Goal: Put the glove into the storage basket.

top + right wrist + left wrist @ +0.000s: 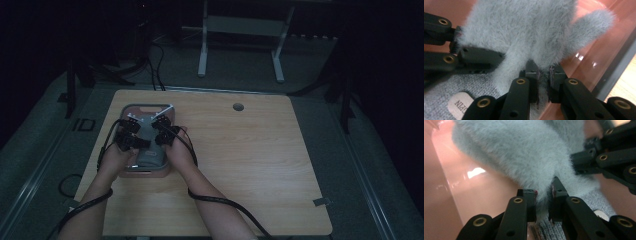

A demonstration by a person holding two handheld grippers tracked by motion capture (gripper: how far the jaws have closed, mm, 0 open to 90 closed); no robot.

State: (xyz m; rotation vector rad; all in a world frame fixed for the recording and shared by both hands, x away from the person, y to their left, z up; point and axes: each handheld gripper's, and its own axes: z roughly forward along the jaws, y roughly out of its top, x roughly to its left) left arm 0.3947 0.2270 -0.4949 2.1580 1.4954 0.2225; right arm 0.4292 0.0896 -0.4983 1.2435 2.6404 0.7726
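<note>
A grey fuzzy mitten [519, 150] with a knit cuff [596, 200] lies in a pink tray [148, 106] at the table's left. My left gripper [543, 200] is shut on a fold of the mitten's fur, low over the tray floor. Just beside it, my right gripper [543, 83] pinches another fold of the same fur [524, 27]. In the high view the left gripper [133, 132] and right gripper [161, 130] sit close together over the tray, with the mitten [150, 159] partly hidden beneath them. A small label [459, 102] shows on the cuff.
The tray's glossy pink walls [441, 182] rise close on both sides, with a dark rim [616, 62] on the right. Bare wooden tabletop [250, 150] spreads to the right, with a round cable hole [238, 106]. A white frame [240, 30] stands beyond the table.
</note>
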